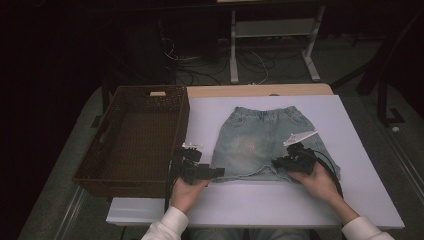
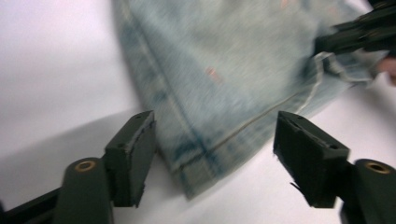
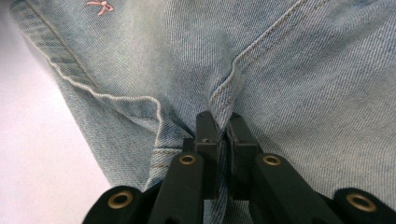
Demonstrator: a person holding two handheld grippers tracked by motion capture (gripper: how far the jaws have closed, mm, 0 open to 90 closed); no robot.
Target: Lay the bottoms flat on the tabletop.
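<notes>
Light blue denim shorts [image 1: 260,140] lie flat on the white table [image 1: 350,190], waistband at the far side. My left gripper [image 1: 218,172] is open at the shorts' near left hem corner [image 2: 196,172], its jaws wide to either side of that corner and apart from the cloth. My right gripper [image 1: 276,162] is shut on a raised fold of denim at the crotch seam [image 3: 224,100], near the lower hem. In the left gripper view the right gripper [image 2: 359,35] shows at the top right, pinching the hem.
A dark brown wicker basket [image 1: 100,165] sits at the table's left, beside the left hand. Bare white table lies in front of the shorts and to their right. Cables and a white stand's legs [image 1: 272,50] are on the floor beyond the table.
</notes>
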